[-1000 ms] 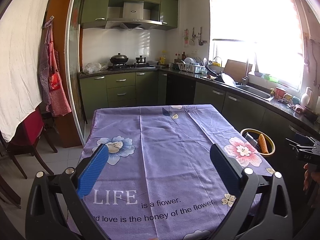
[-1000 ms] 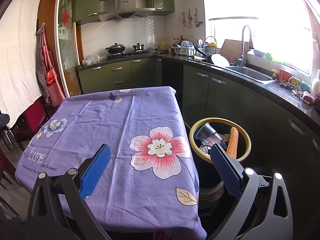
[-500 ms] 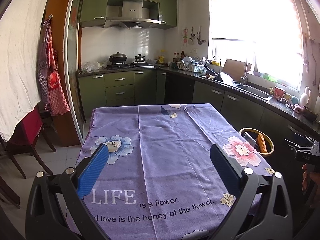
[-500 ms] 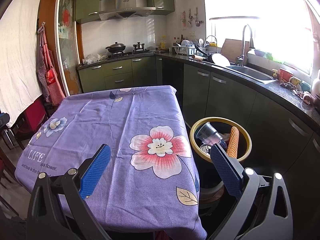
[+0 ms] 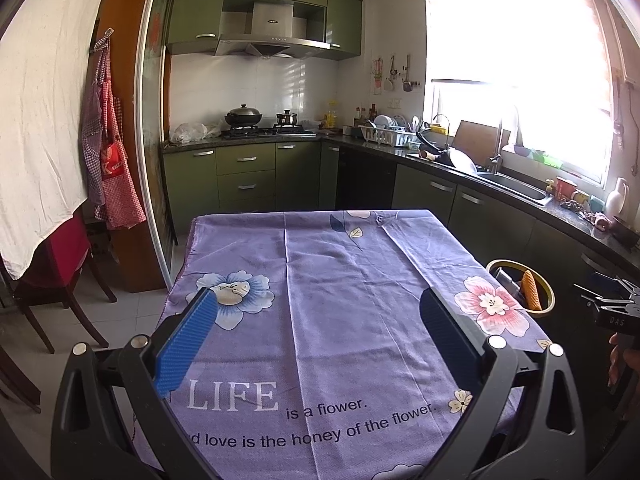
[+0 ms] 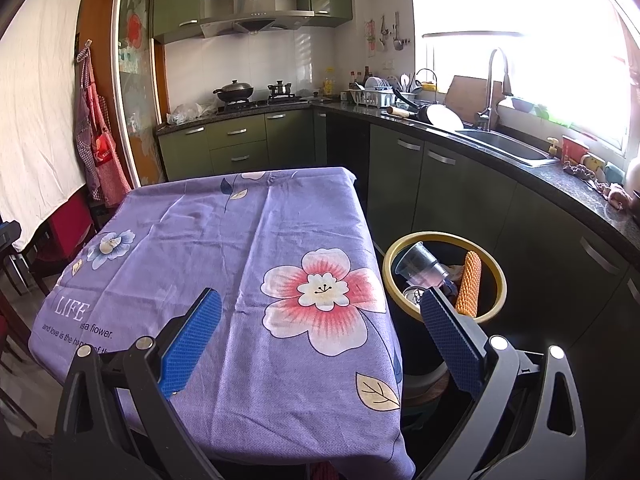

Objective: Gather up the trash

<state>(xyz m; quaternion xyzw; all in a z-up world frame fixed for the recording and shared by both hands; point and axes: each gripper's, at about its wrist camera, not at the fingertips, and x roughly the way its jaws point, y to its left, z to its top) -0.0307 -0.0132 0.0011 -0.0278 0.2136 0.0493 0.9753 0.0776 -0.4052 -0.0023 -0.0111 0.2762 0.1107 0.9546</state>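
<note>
Left hand-held gripper agape, right hand-held gripper agape, bin contents half-hidden

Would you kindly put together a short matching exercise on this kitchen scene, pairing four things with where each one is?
Things:
1. clear plastic cup
2. black wok
3. red checked apron
4. purple tablecloth

Places:
A. hanging by the doorway
B. spread over the table
C. inside the yellow-rimmed trash bin
D. on the stove

Pairs: 1-C, 2-D, 3-A, 4-B
</note>
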